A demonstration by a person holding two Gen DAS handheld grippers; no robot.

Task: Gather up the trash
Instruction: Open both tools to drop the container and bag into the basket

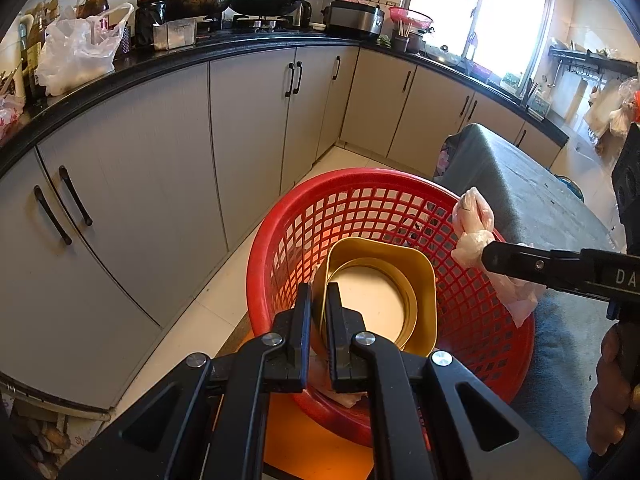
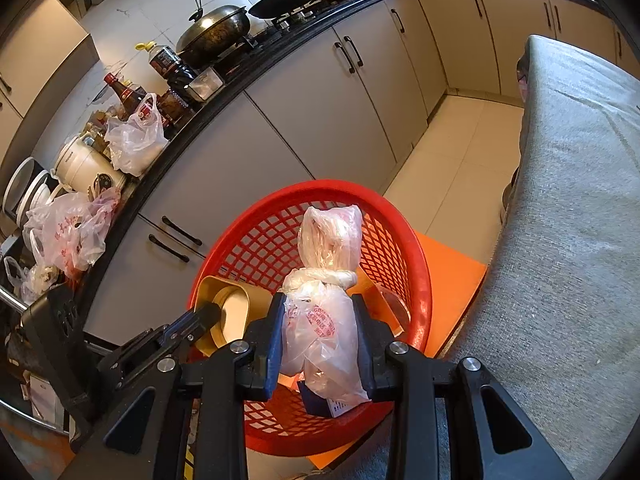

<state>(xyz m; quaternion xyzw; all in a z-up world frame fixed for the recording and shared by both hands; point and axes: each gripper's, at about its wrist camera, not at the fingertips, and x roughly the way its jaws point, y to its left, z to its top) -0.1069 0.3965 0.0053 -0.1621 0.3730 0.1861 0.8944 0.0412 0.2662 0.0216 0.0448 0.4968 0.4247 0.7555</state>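
Two grippers work over a red lattice basket (image 1: 280, 240) that stands on an orange mat (image 2: 452, 272) beside a grey-covered table (image 2: 580, 208). The left gripper (image 1: 319, 312) has its jaws nearly together, pinching the thin wall of a gold tin (image 1: 416, 276) at its rim; the tin is inside the basket, tilted with its open mouth toward the camera. The right gripper (image 2: 319, 332) has its jaws part-way open, pressed against both sides of a knotted pink plastic bag (image 2: 320, 320) of trash, held above the basket's opening. Behind them runs a dark kitchen counter (image 1: 168, 60) with pans and bottles on it.
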